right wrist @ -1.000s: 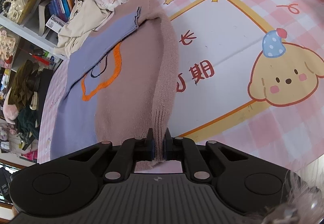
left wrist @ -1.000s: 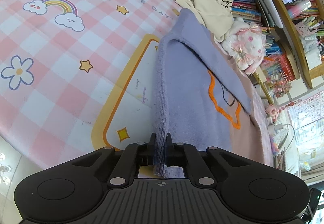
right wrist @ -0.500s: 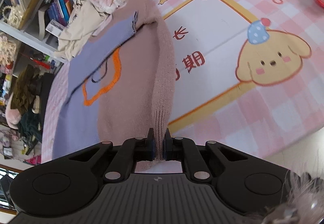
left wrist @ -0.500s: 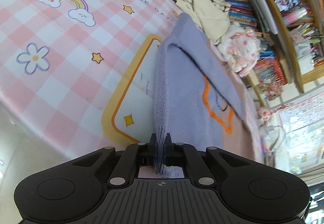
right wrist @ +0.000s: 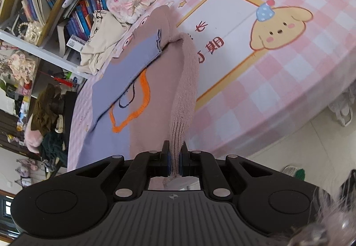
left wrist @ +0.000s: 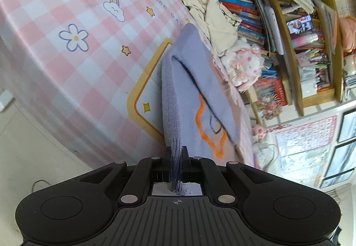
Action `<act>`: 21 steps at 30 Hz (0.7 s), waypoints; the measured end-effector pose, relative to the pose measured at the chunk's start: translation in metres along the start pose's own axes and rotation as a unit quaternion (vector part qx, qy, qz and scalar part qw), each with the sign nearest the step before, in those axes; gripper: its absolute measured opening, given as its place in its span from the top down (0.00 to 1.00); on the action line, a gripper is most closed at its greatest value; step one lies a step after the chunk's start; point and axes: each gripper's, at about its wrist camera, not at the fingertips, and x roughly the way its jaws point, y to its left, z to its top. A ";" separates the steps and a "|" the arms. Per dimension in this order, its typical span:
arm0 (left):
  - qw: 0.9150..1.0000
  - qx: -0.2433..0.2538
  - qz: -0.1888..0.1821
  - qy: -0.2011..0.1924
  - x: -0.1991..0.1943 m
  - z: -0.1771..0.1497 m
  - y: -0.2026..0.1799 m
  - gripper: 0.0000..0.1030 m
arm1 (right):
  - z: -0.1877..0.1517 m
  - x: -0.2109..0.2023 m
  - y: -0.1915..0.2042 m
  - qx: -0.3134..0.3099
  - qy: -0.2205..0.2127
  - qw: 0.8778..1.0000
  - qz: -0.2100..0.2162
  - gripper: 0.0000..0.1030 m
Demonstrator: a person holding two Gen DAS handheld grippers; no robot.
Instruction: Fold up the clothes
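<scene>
The left gripper (left wrist: pixel 176 150) has its two fingers pressed together on the ribbed lilac hem of a sweater (left wrist: pixel 191 94), the knit bunched between the pads and poking out behind them. From there the sweater stretches away from the camera and up onto a table covered by a pink checked cloth (left wrist: pixel 66 12) printed with a rainbow, clouds, a flower and stars. The right gripper (right wrist: pixel 174 148) is likewise clamped on the sweater's dusty-pink ribbed hem, at its other corner. In the right wrist view the sweater (right wrist: pixel 155 94) runs forward from the fingers as a taut pink band, with a lilac panel and an orange-outlined shape on its front, lying beside a printed cartoon puppy (right wrist: pixel 279 29) on the cloth. Beyond the sweater's far end sit a crumpled cream garment (left wrist: pixel 213 14), a pink-and-white plush toy (right wrist: pixel 131 1) and a crowded bookshelf (left wrist: pixel 289 23).
</scene>
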 end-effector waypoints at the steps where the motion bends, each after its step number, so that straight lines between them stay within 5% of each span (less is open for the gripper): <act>1: 1.000 -0.003 -0.004 0.000 -0.002 -0.001 0.001 0.96 | -0.002 -0.002 0.000 0.002 0.000 1.000 0.001 0.93; 11: 1.000 -0.024 -0.012 0.003 -0.012 -0.001 0.024 0.96 | -0.024 -0.005 0.000 0.017 0.027 0.999 -0.030 0.93; 21: 0.998 -0.007 -0.053 -0.022 -0.011 0.030 0.000 0.96 | 0.013 -0.022 0.028 0.024 -0.031 0.999 0.025 0.93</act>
